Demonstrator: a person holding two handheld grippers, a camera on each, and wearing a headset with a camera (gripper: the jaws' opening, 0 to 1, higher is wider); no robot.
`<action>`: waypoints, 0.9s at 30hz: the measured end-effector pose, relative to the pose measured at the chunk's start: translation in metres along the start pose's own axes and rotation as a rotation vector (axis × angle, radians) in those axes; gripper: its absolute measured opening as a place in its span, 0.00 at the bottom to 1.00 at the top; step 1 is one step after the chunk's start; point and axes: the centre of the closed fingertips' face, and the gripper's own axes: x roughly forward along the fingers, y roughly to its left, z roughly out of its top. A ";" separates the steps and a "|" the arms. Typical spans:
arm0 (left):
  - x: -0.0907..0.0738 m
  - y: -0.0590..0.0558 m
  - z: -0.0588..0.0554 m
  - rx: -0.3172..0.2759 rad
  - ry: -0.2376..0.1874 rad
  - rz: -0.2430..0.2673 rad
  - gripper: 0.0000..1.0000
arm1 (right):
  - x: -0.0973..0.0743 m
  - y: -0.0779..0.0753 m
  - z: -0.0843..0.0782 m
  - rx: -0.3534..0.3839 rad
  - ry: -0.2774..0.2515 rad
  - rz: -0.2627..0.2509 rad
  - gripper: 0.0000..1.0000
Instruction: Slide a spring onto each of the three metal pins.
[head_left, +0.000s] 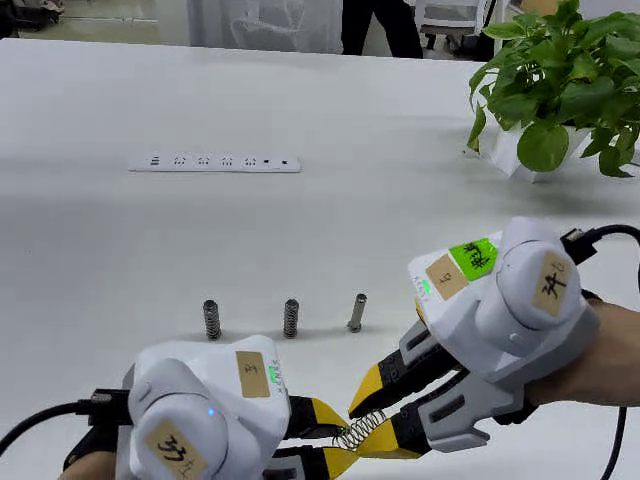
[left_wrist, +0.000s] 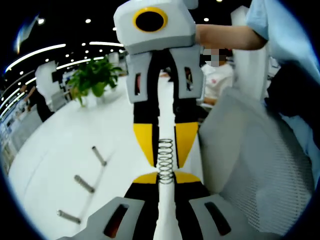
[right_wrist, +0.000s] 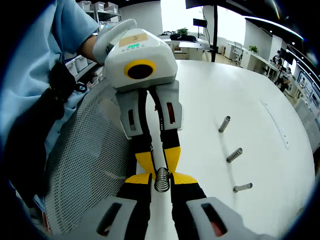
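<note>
On the white workbench (head_left: 100, 250) stand three pins: two sleeved pins (head_left: 212, 320) already carry springs, while the bare pin (head_left: 356, 312) stands rightmost. Near the front edge, the left gripper (head_left: 335, 438) and right gripper (head_left: 372, 420) each clamp one end of a loose spring (head_left: 360, 430), jaws nearly closed.

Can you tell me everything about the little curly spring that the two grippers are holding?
The spring is a small coil of thin, shiny silver wire. It looks like metal, and you can see through its open loops. It lies slanted near the front edge of the white table. The yellow tips of the left gripper pinch one end and the right gripper pinches the other, so it stretches between them. It is not yet on the bare pin.
</note>
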 end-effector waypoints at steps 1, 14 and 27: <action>0.000 0.000 0.001 -0.003 -0.005 0.000 0.09 | 0.000 0.001 -0.001 0.001 0.002 0.002 0.15; 0.003 -0.002 0.005 0.013 -0.008 -0.007 0.09 | -0.002 0.001 -0.003 0.010 -0.001 -0.003 0.13; 0.005 -0.003 0.004 0.017 -0.006 -0.008 0.10 | -0.002 0.000 -0.005 0.033 0.026 0.010 0.12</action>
